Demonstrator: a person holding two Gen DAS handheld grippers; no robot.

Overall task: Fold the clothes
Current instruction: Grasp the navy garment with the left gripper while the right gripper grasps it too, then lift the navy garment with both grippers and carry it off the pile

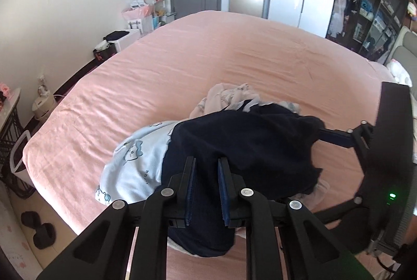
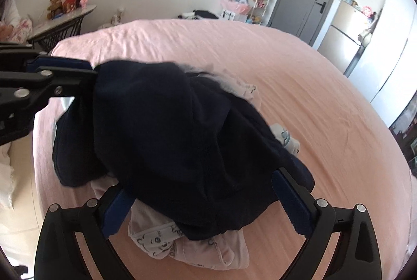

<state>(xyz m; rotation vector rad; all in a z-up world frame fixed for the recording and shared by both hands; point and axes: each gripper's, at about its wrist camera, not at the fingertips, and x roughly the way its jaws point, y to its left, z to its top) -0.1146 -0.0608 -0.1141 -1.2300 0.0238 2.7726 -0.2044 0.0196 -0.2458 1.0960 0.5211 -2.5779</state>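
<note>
Navy garment [image 2: 182, 128] pinched by left tool [image 2: 91, 71]; right tool [image 2: 208, 191] wide.

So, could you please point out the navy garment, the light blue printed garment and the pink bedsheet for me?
navy garment [image 2: 182, 128], right wrist view, on its bunched middle.
light blue printed garment [image 1: 135, 162], left wrist view, on its exposed printed part.
pink bedsheet [image 1: 182, 58], left wrist view, on a bare stretch.

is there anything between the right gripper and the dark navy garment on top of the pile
Nothing visible. The right gripper is open with its fingers straddling the navy garment, which drapes between them. The left gripper already pinches its far edge. The pink garment lies underneath, not in the way.
</note>
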